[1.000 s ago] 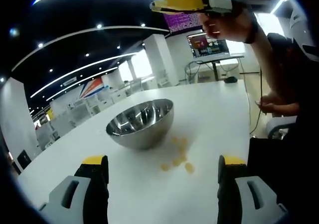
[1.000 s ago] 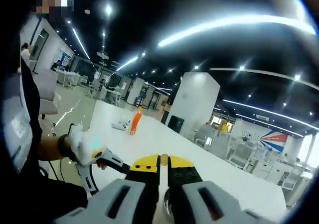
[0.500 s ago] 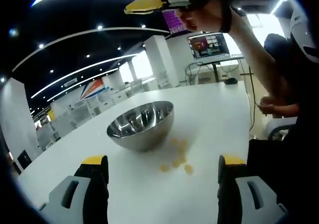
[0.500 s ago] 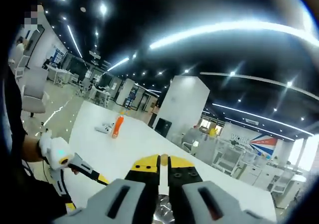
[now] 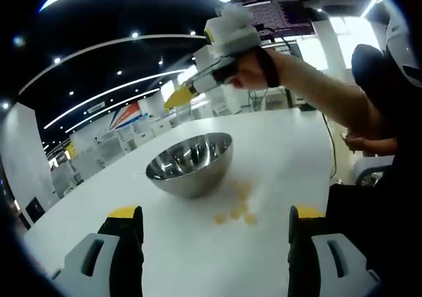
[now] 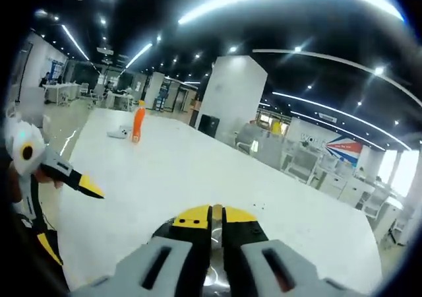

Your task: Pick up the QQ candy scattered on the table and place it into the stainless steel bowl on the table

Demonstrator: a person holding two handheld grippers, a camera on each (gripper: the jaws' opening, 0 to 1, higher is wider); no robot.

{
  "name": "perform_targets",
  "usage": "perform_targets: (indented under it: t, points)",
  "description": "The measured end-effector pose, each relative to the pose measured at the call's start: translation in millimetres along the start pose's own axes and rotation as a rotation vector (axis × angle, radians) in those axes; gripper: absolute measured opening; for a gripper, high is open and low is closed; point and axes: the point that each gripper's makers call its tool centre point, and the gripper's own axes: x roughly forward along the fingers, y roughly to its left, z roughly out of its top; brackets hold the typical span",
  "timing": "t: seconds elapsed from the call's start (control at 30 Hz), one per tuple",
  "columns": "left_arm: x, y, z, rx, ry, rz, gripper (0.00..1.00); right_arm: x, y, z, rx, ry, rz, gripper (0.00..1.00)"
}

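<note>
Stainless steel catches the ceiling lights: the bowl (image 5: 189, 164) sits upright on the white table (image 5: 283, 152), ahead of your left gripper (image 5: 214, 228) in the left gripper view. That gripper's two yellow-tipped jaws stand wide apart, released, with nothing between them, low over the tabletop. A small cluster of yellow QQ candy (image 5: 236, 209) lies scattered on the table just beside the bowl, on the side nearer you and slightly to its right in that view; the pieces are close together, and a few near the bowl look paler and blurred.

Your right gripper (image 5: 177, 98) comes in from the upper right of the same view, held in your hand (image 5: 254, 72), its yellow tips pointing down and left, above the bowl's far rim. In the right gripper view, its jaws (image 6: 211, 214) are pressed together, with only a thin dark seam between them; whether a candy is pinched there cannot be told. Below the tips a sliver of shiny metal shows.

Farther along the table stand an orange bottle (image 6: 138, 124) and a small white object (image 6: 119, 132) beside it, well apart from the bowl. Your left gripper's yellow tip appears at the left edge of the right gripper view.
</note>
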Motion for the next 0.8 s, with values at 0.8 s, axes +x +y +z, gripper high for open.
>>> perform_targets:
  t: [0.8]
  points:
    - [-6,-0.3,-1.2,0.000,0.004,0.008,0.92,16,9,-72.3,-0.032,0.144,-0.006,0.25]
